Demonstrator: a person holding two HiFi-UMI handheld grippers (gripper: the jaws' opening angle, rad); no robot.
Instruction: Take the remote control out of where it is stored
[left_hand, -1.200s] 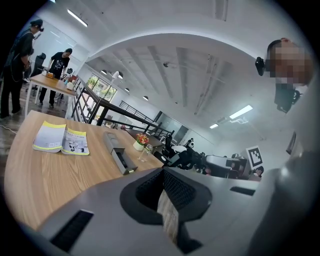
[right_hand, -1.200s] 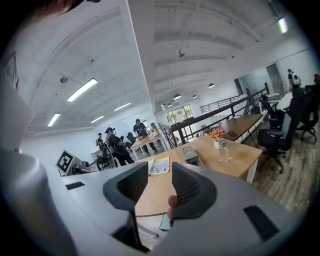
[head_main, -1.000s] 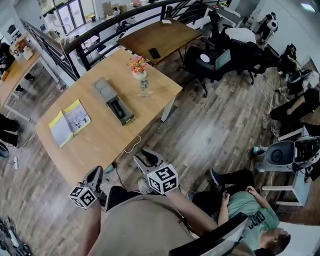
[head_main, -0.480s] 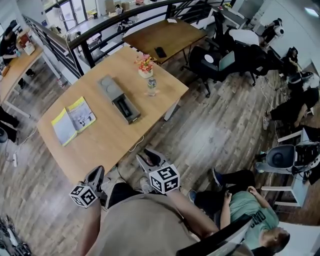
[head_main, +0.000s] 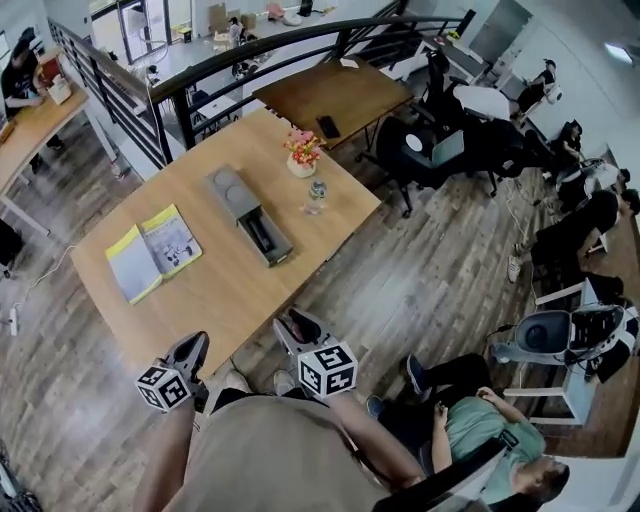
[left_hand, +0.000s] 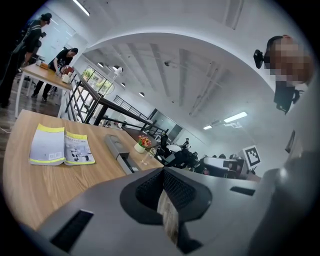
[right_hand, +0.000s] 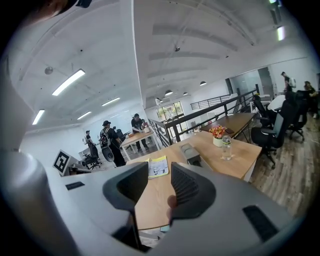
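Lying diagonally at centre, the remote control (head_main: 261, 233) is nearer my empty, parted right gripper (head_main: 298, 325) than my closed left gripper (head_main: 192, 350).

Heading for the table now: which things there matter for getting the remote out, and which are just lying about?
For the job:
- grey storage box
- dark remote control, in the box's open end
- left tongs and right tongs, both short of the table

Lying about:
- open booklet
- flower pot
- water bottle
- phone, on the far table
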